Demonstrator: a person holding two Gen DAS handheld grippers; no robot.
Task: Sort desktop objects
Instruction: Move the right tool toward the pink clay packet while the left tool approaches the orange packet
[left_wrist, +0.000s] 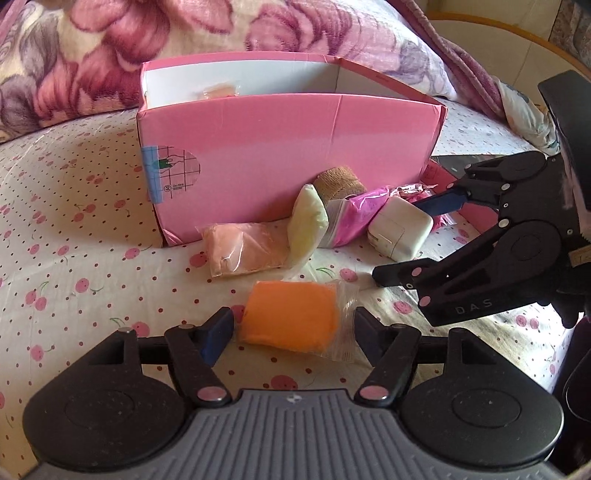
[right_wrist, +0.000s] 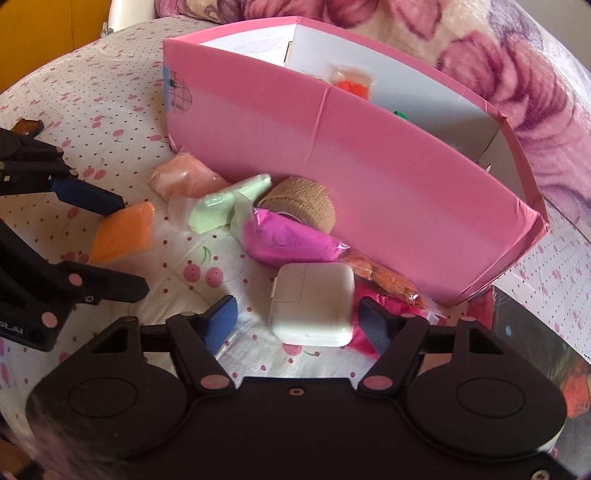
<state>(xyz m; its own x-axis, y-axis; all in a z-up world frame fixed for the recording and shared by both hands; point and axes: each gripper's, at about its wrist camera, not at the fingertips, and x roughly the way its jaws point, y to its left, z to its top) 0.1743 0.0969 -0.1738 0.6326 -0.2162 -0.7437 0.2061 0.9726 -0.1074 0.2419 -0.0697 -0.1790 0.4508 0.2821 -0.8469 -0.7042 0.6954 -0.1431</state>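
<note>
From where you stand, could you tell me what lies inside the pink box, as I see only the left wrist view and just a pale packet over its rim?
Observer: Inside the pink box, the right wrist view shows a clear packet of bright orange bits against the white back wall.
Operator: Thank you. Is anything else in there?
Observer: A small green thing peeks over the front wall, further right; I cannot tell what it is.
Operator: And is the right gripper around the white charger?
Observer: The right gripper is open, its fingers either side of the white charger, not yet closed on it.
</note>
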